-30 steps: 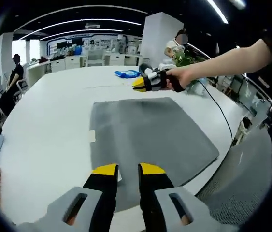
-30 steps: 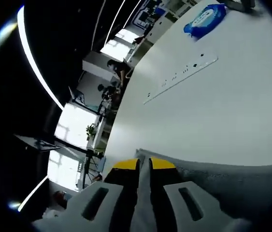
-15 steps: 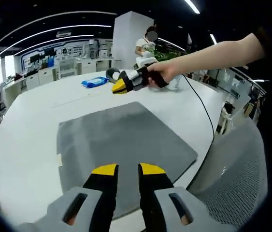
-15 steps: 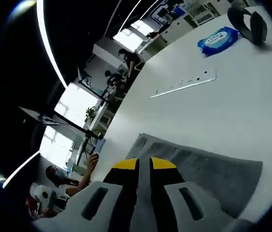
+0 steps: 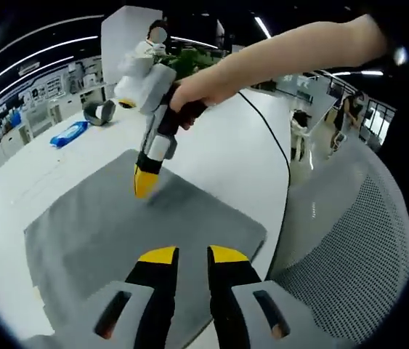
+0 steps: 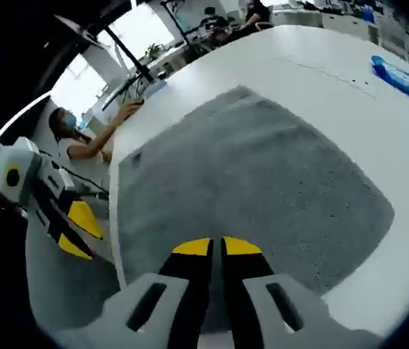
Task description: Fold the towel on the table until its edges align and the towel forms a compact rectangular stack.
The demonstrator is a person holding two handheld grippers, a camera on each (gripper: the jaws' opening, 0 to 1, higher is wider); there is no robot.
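Since 1 second ago the right claw point(image 5: 144, 184) has swung from the far edge of the towel point(image 5: 117, 233) to hang over its middle, tips pointing down. In the left gripper view a hand point(image 5: 189, 91) grips it from above, and its yellow tips appear pressed together with nothing between them; whether they touch the cloth cannot be told.

The grey towel lies flat and unfolded on the white desk point(image 5: 255, 174), reaching close to the near edge. The left claw point(image 5: 187, 256) sits low over the towel's near edge, its 2 yellow-tipped jaws slightly spread with a narrow gap, holding nothing.

In the right gripper view the towel point(image 6: 262, 182) spreads wide across the desk point(image 6: 335, 80), and the right claw point(image 6: 215, 249) shows its jaws nearly closed above the cloth. The left claw point(image 6: 81, 229) enters from the left, off the desk's edge.

A blue packet point(image 5: 70, 134) lies on the far left of the desk. A mesh chair point(image 5: 342, 269) stands to the right. A seated person point(image 6: 81, 138) rests a hand on the desk's far side.
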